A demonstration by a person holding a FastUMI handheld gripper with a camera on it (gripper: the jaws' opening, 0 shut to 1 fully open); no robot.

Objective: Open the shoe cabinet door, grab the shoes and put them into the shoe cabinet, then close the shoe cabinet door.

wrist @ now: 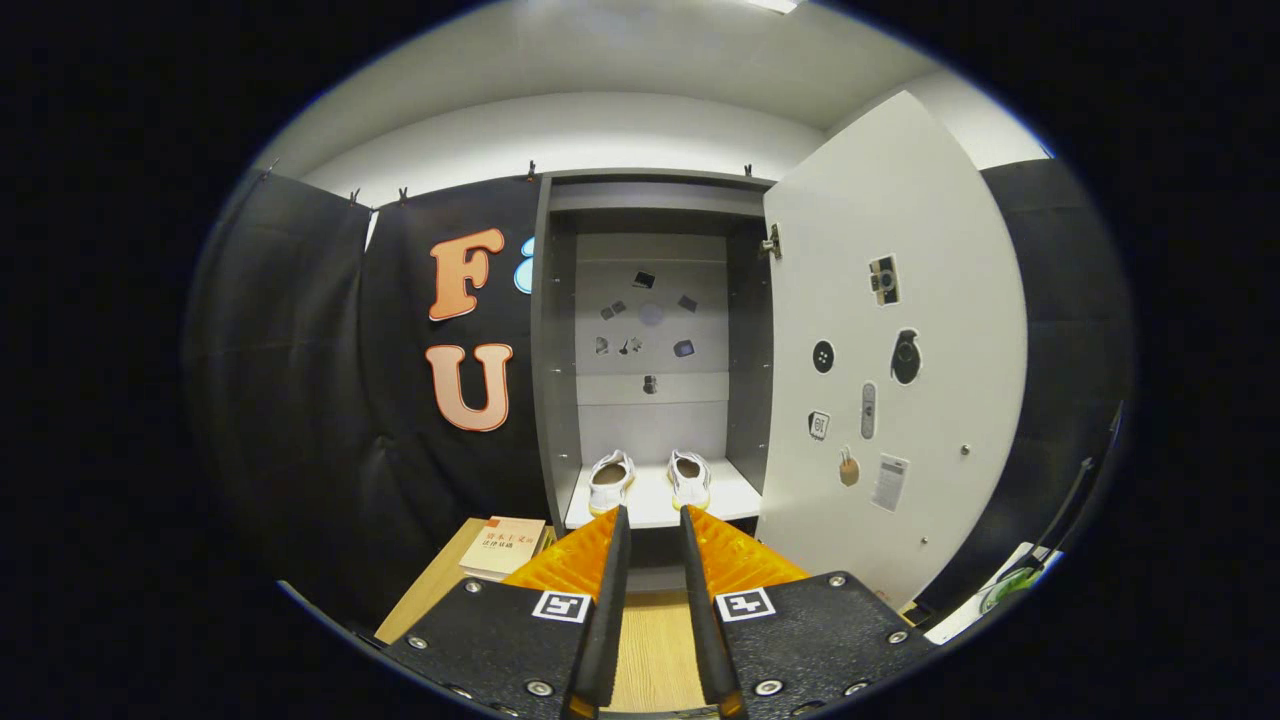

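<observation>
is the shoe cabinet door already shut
No, the door stands swung wide open, with both shoes on the shelf inside the cabinet, beyond the open, empty gripper.

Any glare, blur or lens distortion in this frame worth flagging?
Gripper view: strong fisheye bending, the open cabinet door bows outward; focus is sharp on the white shoes on the shelf; lighting is even, the cabinet's upper interior is shadowed; the open gripper shows no glare.
</observation>
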